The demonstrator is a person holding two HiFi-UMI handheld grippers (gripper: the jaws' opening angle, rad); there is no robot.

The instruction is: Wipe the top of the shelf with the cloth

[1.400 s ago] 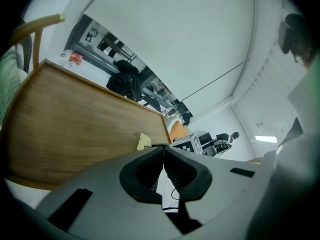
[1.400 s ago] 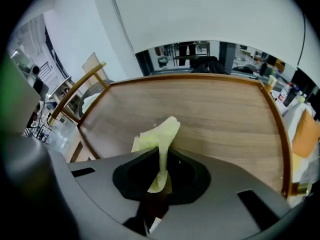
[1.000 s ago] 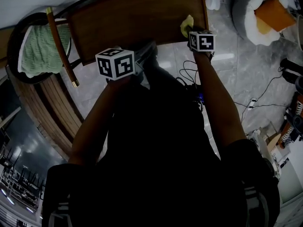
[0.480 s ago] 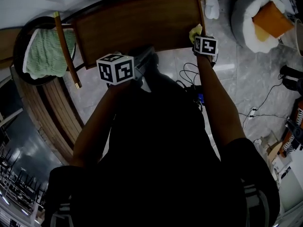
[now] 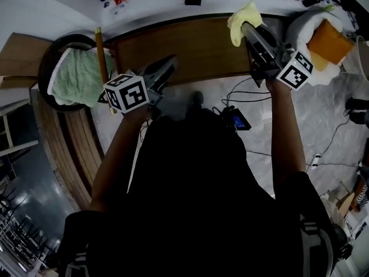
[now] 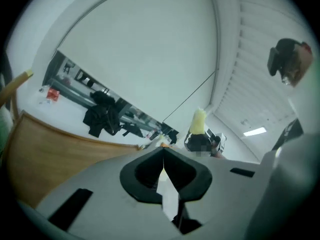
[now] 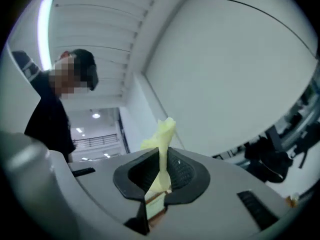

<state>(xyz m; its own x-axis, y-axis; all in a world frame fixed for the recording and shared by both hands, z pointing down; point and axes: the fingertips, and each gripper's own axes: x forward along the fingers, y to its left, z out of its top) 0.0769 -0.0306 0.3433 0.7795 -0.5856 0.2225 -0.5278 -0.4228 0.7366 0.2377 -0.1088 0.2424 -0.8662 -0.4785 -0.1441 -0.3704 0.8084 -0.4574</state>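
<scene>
Right gripper (image 5: 248, 29) is clenched on the small pale yellow cloth (image 5: 240, 17), and its own view confirms it: the jaws pinch a fold of the cloth (image 7: 161, 134), which sticks up past the tips. That view looks up at white wall and ceiling, so we judge the gripper tilted upward and the cloth lifted rather than pressed flat. In the head view the cloth sits at the upper right of the long brown wooden shelf top (image 5: 190, 46), near its far right corner; we cannot tell from there whether it touches the wood. Our left gripper (image 5: 167, 67) hangs at the near edge of the shelf top, left of centre, with its jaws closed together on nothing (image 6: 163, 160); its view catches the wood (image 6: 45, 156) at the lower left and the yellow cloth (image 6: 198, 121) well off at centre right. A crumpled green towel (image 5: 78, 79) lies in a round black basket (image 5: 49, 68) at the left of the frame, and an orange cushion (image 5: 330, 38) rests on a white round pouffe (image 5: 300, 19) at the upper right, both apart from the shelf. We read this as a moment at the end of a stroke or between strokes. The next move calls for tipping the right gripper down, laying the cloth flat on the wood, and drawing it leftward with steady pressure.
</scene>
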